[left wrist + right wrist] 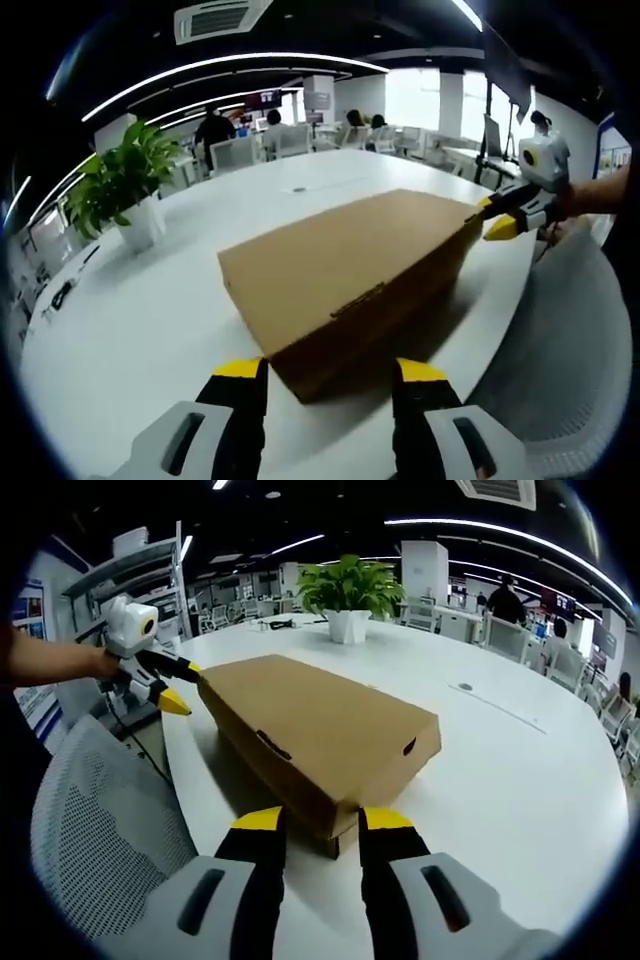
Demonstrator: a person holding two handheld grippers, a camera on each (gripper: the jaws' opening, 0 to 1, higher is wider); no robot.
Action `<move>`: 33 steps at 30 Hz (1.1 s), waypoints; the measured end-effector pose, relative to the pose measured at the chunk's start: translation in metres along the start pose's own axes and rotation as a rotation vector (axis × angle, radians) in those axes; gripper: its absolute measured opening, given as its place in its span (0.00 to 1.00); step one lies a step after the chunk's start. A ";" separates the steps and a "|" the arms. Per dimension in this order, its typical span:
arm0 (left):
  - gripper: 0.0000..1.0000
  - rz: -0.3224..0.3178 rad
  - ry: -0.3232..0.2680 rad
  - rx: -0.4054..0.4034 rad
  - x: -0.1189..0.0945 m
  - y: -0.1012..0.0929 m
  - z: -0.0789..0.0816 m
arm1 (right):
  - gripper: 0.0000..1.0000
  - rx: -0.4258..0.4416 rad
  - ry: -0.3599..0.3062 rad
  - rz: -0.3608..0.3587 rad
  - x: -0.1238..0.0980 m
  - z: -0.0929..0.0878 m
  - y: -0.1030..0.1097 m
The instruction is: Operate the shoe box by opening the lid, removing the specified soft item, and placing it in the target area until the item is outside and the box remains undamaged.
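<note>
From my left claw [328,378], its jaws apart and straddling the near corner of the shoe box [350,270], I see the brown carton lying flat and closed on the white counter [140,330]; a potted plant [125,190] stands well apart at far left, people sit at desks beyond, and my right claw [497,215] reaches the box's far corner from the right. Seen along the right claw [322,825], jaws likewise parted and empty around the opposite corner, the carton [320,730] sits near the counter's [520,780] edge, above a grey mesh chair [90,820]; the left claw [172,685] touches or nearly touches its far end, though I cannot tell which. The lid is not yet lifted, and the soft item is hidden inside. My worry: squeezing a corner instead of the lid's lip would crush the cardboard; uneven lifting from the two ends could tear the front tab or slide the box off the counter's edge onto the chair.
</note>
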State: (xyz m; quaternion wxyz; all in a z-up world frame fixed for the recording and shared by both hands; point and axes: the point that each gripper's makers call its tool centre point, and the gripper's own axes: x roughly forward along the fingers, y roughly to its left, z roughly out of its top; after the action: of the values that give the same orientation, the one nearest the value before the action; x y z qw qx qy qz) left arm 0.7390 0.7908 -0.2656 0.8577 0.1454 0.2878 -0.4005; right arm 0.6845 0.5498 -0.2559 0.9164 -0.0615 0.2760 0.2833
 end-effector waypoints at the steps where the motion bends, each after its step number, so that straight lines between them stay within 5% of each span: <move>1: 0.50 0.001 -0.004 -0.001 -0.001 -0.002 0.003 | 0.26 -0.003 -0.002 0.000 -0.001 0.001 0.000; 20: 0.46 0.036 -0.097 -0.011 -0.024 0.000 0.044 | 0.24 -0.095 -0.054 -0.021 -0.015 0.031 -0.005; 33: 0.41 0.076 -0.128 0.028 -0.030 0.029 0.057 | 0.22 -0.107 -0.084 -0.033 -0.023 0.055 -0.013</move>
State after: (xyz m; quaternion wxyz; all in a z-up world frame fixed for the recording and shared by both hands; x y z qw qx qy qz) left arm 0.7670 0.8002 -0.2018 0.8868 0.1422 0.2212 -0.3801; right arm 0.7019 0.5427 -0.1980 0.9272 -0.1029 0.2207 0.2846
